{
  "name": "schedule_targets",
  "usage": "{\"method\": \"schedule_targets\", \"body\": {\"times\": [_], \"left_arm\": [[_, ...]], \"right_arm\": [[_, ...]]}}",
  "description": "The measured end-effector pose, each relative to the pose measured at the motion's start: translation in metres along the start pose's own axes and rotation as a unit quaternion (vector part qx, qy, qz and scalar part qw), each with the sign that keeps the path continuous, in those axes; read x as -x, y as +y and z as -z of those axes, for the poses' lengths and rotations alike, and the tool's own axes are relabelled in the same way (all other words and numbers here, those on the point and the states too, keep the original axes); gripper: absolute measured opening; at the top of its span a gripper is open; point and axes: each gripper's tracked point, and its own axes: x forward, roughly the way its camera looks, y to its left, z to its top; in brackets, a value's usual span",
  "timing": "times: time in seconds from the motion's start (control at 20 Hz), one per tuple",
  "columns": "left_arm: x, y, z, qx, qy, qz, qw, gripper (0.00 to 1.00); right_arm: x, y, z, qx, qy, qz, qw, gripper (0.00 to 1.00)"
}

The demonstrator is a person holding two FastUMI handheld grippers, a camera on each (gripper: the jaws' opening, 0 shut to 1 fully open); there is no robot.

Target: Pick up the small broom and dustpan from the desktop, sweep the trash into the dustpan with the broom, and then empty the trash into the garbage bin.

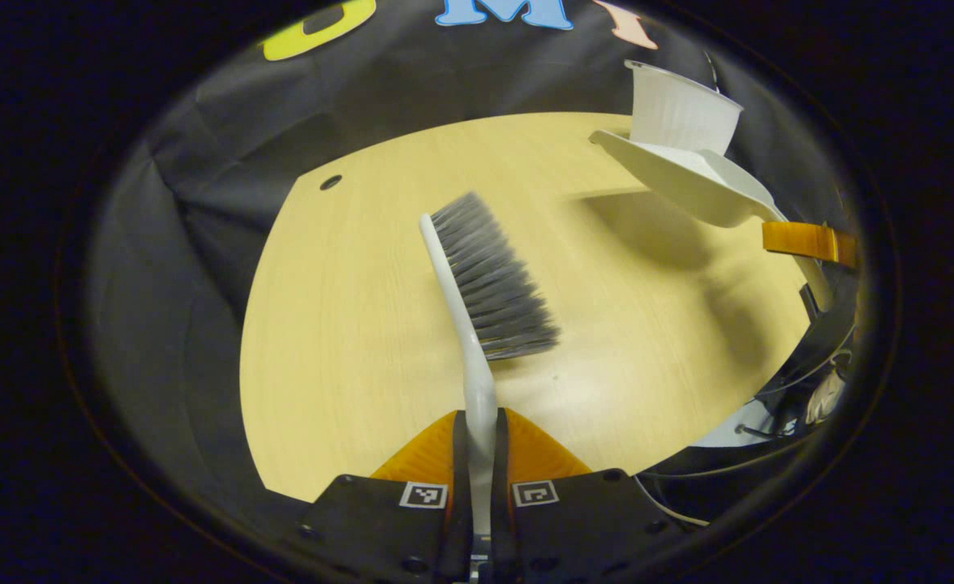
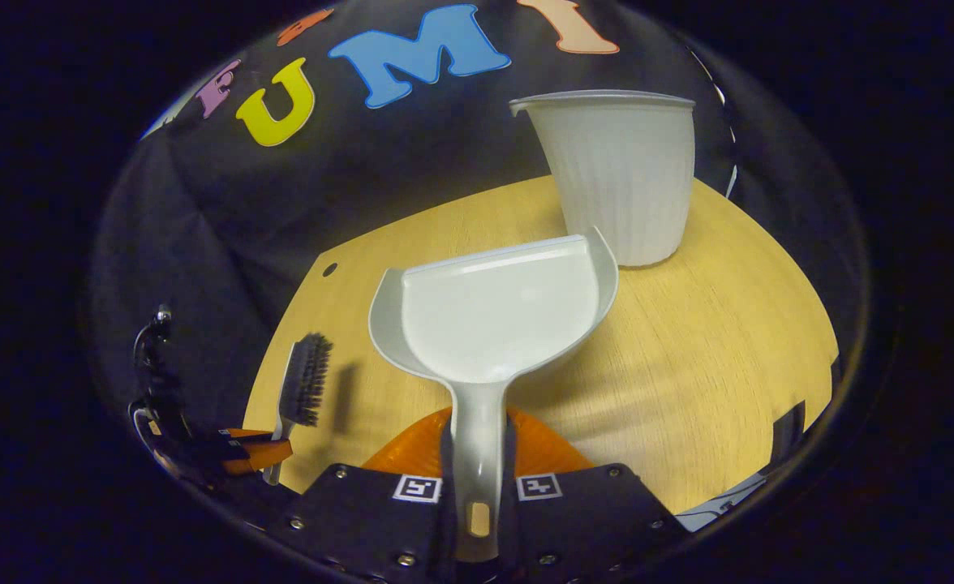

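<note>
Left tongs (image 1: 481,454) clamped on broom (image 1: 485,276) handle above worktop (image 1: 347,341), right tongs (image 2: 477,462) gripping dustpan (image 2: 497,316), seemingly empty, near white bin (image 2: 619,174)

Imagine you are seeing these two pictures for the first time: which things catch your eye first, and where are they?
In the right gripper view, the pale dustpan stands out in the middle, its handle clamped in the right tongs, with the ribbed white garbage bin behind it on the wooden desktop. In the left gripper view, the left tongs grip the small broom, grey bristles held out over the desktop.
</note>
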Motion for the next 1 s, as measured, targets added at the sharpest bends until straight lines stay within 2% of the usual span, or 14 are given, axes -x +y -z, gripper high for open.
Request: {"method": "schedule_targets", "body": {"times": [0.2, 0.45, 0.75, 1.0], "left_arm": [[0.004, 0.004, -0.004, 0.015, 0.017, 0.003, 1.0, 0.17], [0.008, 0.0, -0.01, 0.034, 0.033, 0.011, 0.999, 0.15], [0.015, 0.005, -0.019, 0.026, 0.029, 0.018, 0.999, 0.15], [0.011, 0.011, -0.021, 0.01, 0.027, 0.013, 1.0, 0.18]], "right_arm": [[-0.015, -0.003, 0.026, 0.008, 0.028, 0.016, 0.999, 0.19], [-0.024, -0.005, 0.041, -0.001, 0.058, 0.029, 0.998, 0.19], [-0.03, -0.003, 0.059, -0.003, 0.073, 0.04, 0.997, 0.19], [-0.03, -0.006, 0.064, -0.003, 0.08, 0.046, 0.996, 0.27]]}}
